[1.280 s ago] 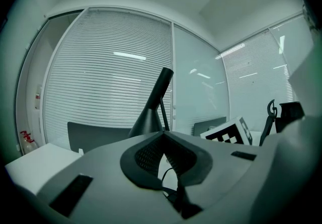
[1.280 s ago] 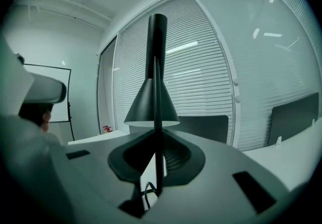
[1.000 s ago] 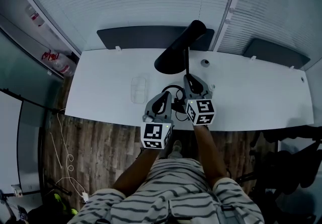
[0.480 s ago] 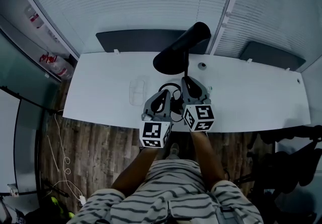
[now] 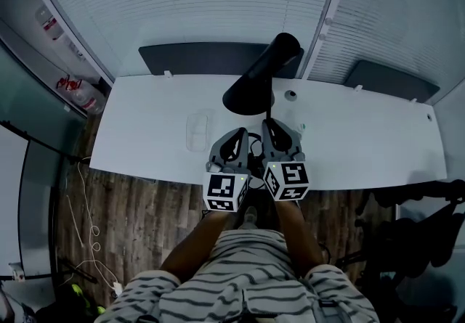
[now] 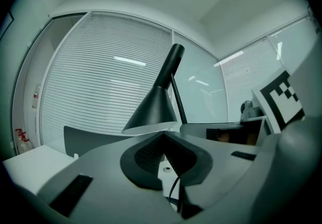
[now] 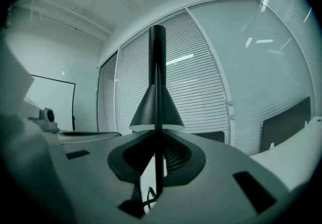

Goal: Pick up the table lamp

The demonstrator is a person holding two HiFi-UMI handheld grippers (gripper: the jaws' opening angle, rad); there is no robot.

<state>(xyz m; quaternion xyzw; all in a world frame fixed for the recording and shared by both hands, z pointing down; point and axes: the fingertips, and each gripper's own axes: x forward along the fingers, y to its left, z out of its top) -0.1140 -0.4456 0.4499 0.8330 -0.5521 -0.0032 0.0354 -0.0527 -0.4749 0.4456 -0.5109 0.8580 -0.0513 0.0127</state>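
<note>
The table lamp [image 5: 251, 91] is black, with a cone shade, a tube head and a thin upright stem [image 7: 157, 92]. My right gripper [image 5: 270, 125] is shut on that stem, which runs straight up between its pads [image 7: 173, 157]. The lamp's foot is hidden under the grippers. My left gripper [image 5: 238, 136] stands just left of it over the white table [image 5: 145, 125], its pads [image 6: 146, 155] meeting at the tips with nothing held. A black cable [image 6: 173, 188] shows below them. In the left gripper view the shade [image 6: 153, 109] hangs ahead to the right.
A clear flat tray [image 5: 198, 129] lies on the table left of the grippers. A small round fitting [image 5: 290, 95] sits behind the lamp. Dark panels [image 5: 196, 56] line the table's far edge under slatted blinds. Wooden floor [image 5: 145, 220] lies on the near side.
My right gripper has drawn back toward the person and risen, taking the lamp with it. The cable loop beside the grippers is now covered. The left gripper has stayed in place.
</note>
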